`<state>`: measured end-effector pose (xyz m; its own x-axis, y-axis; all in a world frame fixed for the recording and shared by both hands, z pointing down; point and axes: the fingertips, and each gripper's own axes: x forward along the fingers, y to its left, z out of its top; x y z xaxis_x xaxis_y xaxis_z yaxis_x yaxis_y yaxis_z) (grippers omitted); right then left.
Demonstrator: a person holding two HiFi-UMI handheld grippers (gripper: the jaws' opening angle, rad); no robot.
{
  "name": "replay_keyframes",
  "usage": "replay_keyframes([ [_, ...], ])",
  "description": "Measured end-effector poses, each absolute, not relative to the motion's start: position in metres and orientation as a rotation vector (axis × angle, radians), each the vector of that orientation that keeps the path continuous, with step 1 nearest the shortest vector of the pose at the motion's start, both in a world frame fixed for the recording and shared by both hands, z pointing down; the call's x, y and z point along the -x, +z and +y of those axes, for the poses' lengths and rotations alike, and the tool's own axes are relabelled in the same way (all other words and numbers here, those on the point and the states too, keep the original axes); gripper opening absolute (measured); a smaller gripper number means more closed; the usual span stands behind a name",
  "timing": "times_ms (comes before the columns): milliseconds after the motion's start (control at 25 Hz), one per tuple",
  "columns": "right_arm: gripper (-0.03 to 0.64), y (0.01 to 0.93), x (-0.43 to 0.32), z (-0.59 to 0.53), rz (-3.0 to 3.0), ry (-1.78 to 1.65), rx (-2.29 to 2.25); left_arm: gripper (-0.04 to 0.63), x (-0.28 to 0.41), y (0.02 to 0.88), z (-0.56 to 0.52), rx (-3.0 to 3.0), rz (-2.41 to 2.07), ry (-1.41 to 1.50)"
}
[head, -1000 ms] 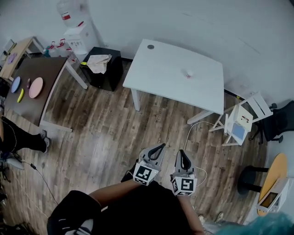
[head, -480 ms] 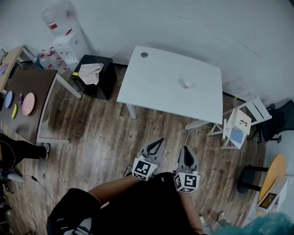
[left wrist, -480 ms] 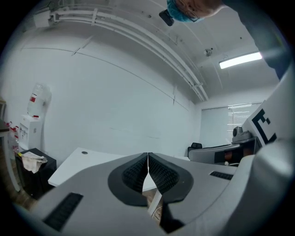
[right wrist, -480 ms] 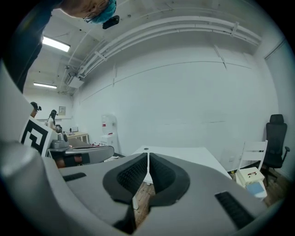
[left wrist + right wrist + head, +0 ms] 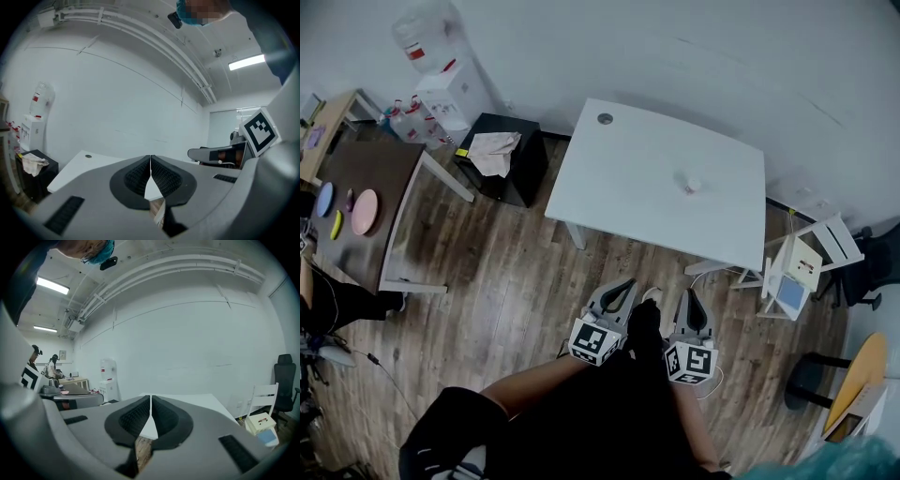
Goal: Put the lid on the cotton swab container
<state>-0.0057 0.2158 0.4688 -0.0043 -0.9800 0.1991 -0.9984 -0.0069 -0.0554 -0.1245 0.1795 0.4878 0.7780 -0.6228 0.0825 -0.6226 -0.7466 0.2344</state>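
I've walked closer to the white rectangular table (image 5: 623, 187), with my left gripper (image 5: 624, 285) and right gripper (image 5: 689, 297) both pressed together and empty. The small pale cotton swab container (image 5: 691, 185), if that speck is it, sits towards the table's right, well beyond reach.

White table (image 5: 656, 178) ahead on wood floor (image 5: 516, 281). Small container (image 5: 692, 185) on tabletop, toward right side; detail too small to read. Left gripper (image 5: 624, 284) and right gripper (image 5: 689, 296) side by side, short of table's near edge, both aimed at it. Black cabinet (image 5: 520, 159) left of table, crumpled cloth (image 5: 493, 143) on top.
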Motion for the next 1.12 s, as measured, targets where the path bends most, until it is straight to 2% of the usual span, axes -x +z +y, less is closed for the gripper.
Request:
replay_keyframes([
  [280, 0.034, 0.471, -0.04, 0.153, -2.218, 0.303, -2.166, 0.015, 0.101, 0.493, 0.111, -2.74, -1.063, 0.047],
  [800, 0.034, 0.509, -0.15, 0.016, -2.316, 0.36, -1.948, 0.015, -0.041, 0.539, -0.013, -2.745, -1.006, 0.231],
  [1120, 0.034, 0.537, -0.193, -0.057, -2.375, 0.372, -1.783, 0.015, -0.079, 0.587, -0.06, -2.658, -1.038, 0.35],
])
